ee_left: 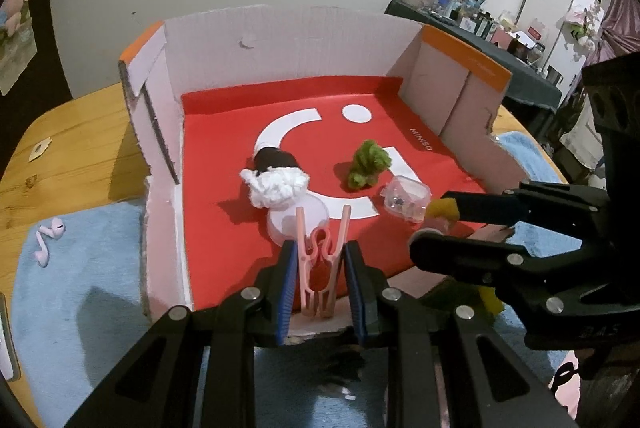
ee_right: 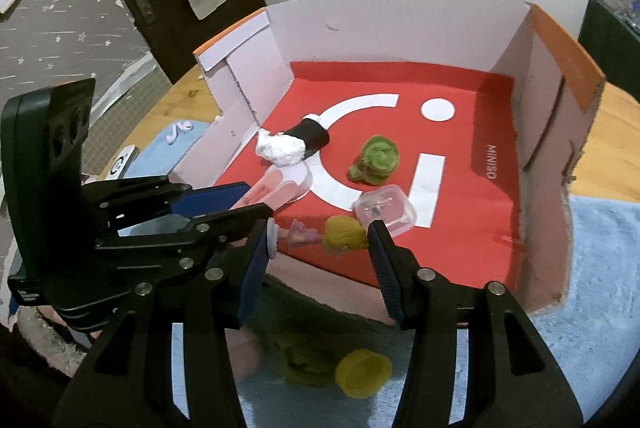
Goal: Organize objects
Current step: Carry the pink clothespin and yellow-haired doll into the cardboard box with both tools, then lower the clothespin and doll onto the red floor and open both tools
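Observation:
My left gripper (ee_left: pixel 320 260) is shut on a pink clothes peg (ee_left: pixel 322 260), held over the front edge of the cardboard box (ee_left: pixel 280 44) with a red floor. My right gripper (ee_right: pixel 320 240) has its fingers around a small doll with yellow hair (ee_right: pixel 344 236) lying sideways at the box's front; the jaws stand wide and touch its ends. Inside the box lie a black-and-white fuzzy toy (ee_left: pixel 276 180), a green fuzzy toy (ee_left: pixel 366 164), a clear plastic case (ee_left: pixel 406 198) and a white lid (ee_left: pixel 298 224).
The box stands on a wooden table (ee_left: pixel 80 148) with a blue fluffy towel (ee_left: pixel 80 288) under its front. Pink earphones (ee_left: pixel 48 240) lie on the towel at left. A yellow cap (ee_right: pixel 362 372) and a green fuzzy thing (ee_right: pixel 304 356) lie below my right gripper.

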`<state>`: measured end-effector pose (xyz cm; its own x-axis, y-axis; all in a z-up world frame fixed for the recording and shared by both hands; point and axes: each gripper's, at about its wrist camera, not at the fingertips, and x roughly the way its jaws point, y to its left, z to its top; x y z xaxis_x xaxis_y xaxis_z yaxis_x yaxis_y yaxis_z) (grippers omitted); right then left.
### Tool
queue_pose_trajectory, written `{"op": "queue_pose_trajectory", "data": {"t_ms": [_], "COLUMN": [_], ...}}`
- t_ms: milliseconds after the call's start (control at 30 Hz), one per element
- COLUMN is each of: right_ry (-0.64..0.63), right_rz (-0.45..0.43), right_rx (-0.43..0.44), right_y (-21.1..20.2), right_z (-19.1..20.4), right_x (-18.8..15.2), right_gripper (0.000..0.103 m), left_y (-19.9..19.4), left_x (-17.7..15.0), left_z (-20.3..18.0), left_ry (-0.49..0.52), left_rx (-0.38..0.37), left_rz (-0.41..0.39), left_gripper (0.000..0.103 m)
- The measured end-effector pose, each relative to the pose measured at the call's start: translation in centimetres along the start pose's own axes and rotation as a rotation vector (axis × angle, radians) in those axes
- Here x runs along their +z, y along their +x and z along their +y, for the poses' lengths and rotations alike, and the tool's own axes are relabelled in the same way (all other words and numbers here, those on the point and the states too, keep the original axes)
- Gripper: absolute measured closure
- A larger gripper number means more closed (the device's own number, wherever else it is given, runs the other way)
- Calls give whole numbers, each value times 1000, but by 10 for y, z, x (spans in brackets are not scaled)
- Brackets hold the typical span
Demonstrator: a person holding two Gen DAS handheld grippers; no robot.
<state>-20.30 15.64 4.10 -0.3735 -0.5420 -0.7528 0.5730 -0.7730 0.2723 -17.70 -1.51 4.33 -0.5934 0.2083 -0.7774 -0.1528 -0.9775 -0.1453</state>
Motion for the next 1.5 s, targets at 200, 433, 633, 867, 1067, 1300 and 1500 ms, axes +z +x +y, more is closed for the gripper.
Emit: {"op": "queue_pose_trajectory", "data": {"t_ms": [200, 433, 633, 867, 1067, 1300, 1500], "right_ry": [11, 24, 29, 11, 12, -7, -27], "right_rz": [45, 86, 84, 75, 71, 61, 57], "right_rx": [36, 19, -72, -119, -128, -181, -205], "right_y": [12, 27, 28, 25, 23, 24, 23], "right_z": [-1, -10, -25, -30, -34, -35, -33], "right_x": [4, 10, 10, 9, 9, 9, 7], "right_gripper": [55, 55, 55, 55, 55, 55, 55], "left_y": [3, 8, 14, 25, 36, 39, 38], "left_x": [1, 5, 8, 14, 22, 24, 24], "left_z": [4, 3, -1, -5, 5, 8, 8], "left_ry": [-6, 6, 22, 50, 36, 24, 16], "left_rx": [6, 3, -55, -44, 17, 37, 39], "left_rz": [10, 23, 51, 58, 51, 37, 28], "left_gripper": [78, 78, 78, 78, 78, 78, 78]}}
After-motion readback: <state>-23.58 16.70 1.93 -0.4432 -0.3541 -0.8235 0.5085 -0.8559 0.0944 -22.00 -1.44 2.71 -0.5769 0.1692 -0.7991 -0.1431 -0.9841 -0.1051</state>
